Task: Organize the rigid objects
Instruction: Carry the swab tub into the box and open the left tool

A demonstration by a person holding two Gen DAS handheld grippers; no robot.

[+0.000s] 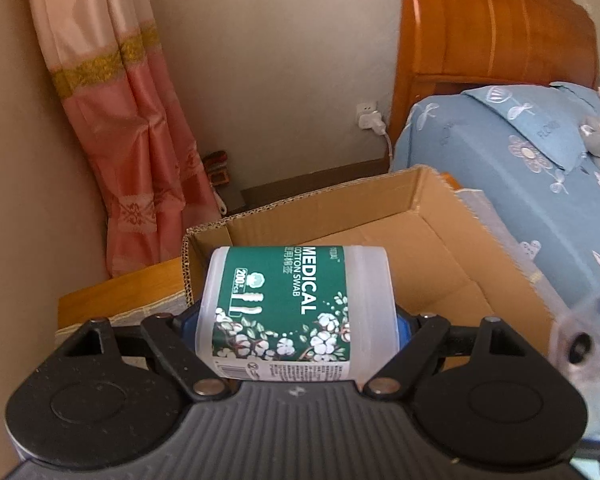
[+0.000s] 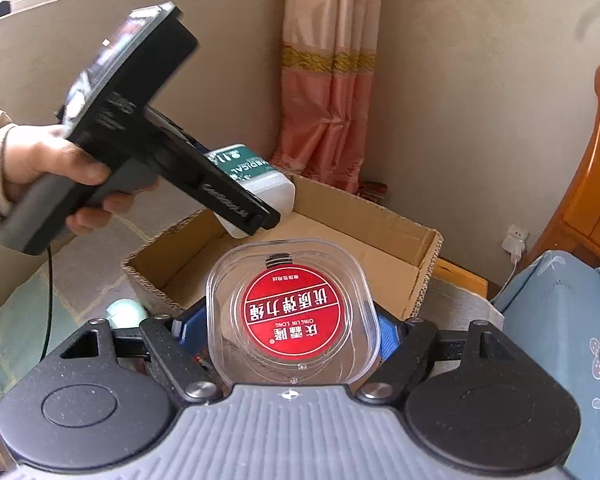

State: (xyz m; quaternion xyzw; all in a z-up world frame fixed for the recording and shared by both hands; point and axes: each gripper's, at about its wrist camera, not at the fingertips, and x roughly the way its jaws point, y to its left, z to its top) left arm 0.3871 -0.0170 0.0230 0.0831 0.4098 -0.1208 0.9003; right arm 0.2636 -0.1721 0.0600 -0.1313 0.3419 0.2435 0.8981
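Hovering over the cardboard box (image 2: 412, 248) at the table's edge: left claw (image 1: 298, 320) pinching the cotton swab tub (image 1: 296, 304) by its ends, right claw (image 2: 292, 320) pinching the clear case (image 2: 292, 312) sidewise, both probably light, stiff, slick plastic.

Matt corrugated cardboard box (image 1: 380, 216)
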